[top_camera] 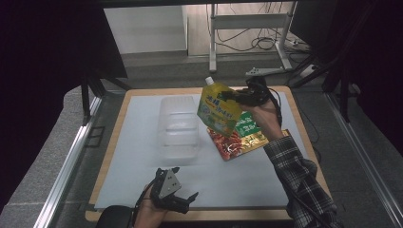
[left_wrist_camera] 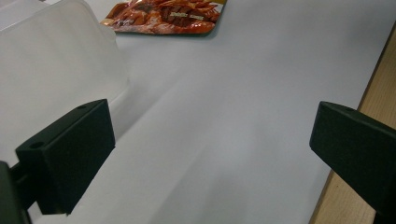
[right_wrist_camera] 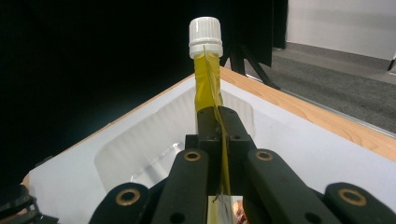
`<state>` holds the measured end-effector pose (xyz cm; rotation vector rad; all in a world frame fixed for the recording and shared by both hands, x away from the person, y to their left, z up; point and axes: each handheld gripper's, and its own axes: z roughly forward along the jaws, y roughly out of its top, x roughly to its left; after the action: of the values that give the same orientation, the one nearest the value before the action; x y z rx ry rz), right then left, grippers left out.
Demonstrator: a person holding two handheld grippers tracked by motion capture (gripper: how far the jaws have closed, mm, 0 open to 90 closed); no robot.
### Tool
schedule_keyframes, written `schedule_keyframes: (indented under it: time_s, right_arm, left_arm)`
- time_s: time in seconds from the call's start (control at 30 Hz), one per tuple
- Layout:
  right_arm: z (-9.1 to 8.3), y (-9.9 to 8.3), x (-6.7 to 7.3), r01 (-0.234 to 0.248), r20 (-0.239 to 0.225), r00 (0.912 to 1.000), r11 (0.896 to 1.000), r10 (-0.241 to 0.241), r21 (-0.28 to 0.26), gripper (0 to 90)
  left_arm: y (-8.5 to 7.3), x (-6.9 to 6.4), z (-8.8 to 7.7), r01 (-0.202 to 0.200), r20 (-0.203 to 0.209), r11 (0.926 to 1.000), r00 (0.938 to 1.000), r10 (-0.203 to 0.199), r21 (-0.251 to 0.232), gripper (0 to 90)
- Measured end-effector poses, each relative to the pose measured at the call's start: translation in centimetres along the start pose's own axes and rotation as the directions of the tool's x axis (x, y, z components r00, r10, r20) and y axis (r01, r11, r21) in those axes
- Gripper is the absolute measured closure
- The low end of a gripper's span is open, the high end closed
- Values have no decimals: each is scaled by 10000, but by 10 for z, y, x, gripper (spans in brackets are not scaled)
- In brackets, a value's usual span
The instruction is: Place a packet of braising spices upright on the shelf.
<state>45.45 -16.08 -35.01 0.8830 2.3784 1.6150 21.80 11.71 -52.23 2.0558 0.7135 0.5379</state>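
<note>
A: Yellow spout pouch (top_camera: 219,108) pinched in right gripper (top_camera: 227,98), up off the bench (top_camera: 142,142), hanging just left of the hand. Jaws clamped flat on the side seam, per right gripper view (right_wrist_camera: 219,126) — white cap (right_wrist_camera: 205,36) sticking up beyond the tips.

B: Left gripper (top_camera: 183,187)?

A: Jaws wide apart, nothing between, parked low at near edge of bench. Clear tub (top_camera: 178,126) ahead of it, a bit left.

B: Handling on the pouch?

A: Soft, floppy film, prob. liquid inside — looks full, so bottom-heavy, likely to swing. Slick surface too. Grip on the flat welded seam seems the right call; squeezing the belly would just bulge and slip. Stiffest bits: seam and spout neck under the cap.

B: Anything under it?

A: Red snack packet (top_camera: 233,142) and green packet (top_camera: 247,124) flat on bench, below right gripper. Tub to its left, open top, likely the drop spot — judging only.

B: Risk?

A: Pouch twisting in the pinch, or catching tub rim on the way in.
</note>
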Motion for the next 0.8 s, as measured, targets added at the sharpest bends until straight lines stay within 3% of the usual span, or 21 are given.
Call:
schedule_keyframes:
  time_s: [0.8]
  right_arm:
    - [38, 22, -16, -190, -215, 9996, 9997, 187, -160, 880]
  left_arm:
    - [0, 0, 1, -88, 58, 10000, 9999, 87, 41, 0]
